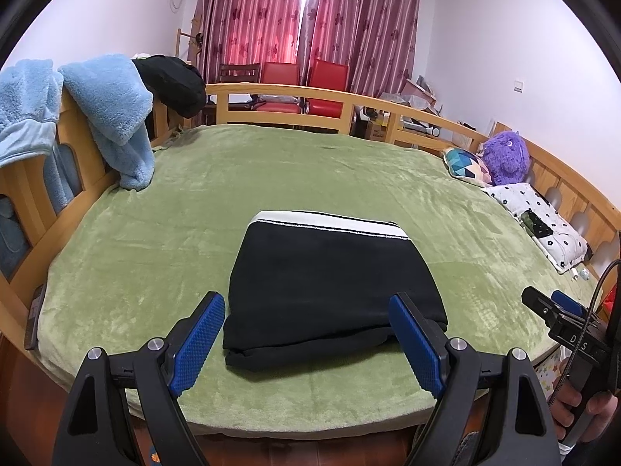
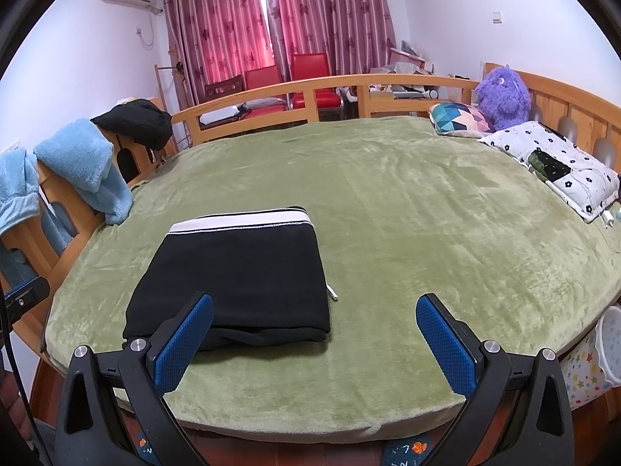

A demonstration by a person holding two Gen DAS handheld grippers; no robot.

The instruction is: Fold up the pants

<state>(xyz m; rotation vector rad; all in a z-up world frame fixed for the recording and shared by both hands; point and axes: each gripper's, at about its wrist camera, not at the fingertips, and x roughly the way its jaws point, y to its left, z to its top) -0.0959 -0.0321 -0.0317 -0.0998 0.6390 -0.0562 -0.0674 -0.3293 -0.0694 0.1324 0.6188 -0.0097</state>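
Observation:
Black pants (image 1: pixel 330 287) lie folded into a compact rectangle on the green bedspread (image 1: pixel 271 171), their white waistband on the far edge. My left gripper (image 1: pixel 306 310) hovers open just in front of the bundle's near edge, blue pads wide apart with nothing between them. In the right wrist view the same folded pants (image 2: pixel 240 272) sit left of centre. My right gripper (image 2: pixel 314 310) is open too, held to the right of the pants over bare bedspread (image 2: pixel 407 213). The right gripper's body (image 1: pixel 570 326) shows at the right edge of the left wrist view, held by a hand.
A wooden bed rail (image 1: pixel 295 97) rings the bed. Light blue fleece clothes (image 1: pixel 112 116) and a black garment (image 1: pixel 174 81) hang over it at left. A purple plush toy (image 2: pixel 502 95), a patterned cushion (image 2: pixel 460 118) and a flowered pillow (image 2: pixel 555 163) lie at right. Red chairs (image 1: pixel 302 81) stand behind.

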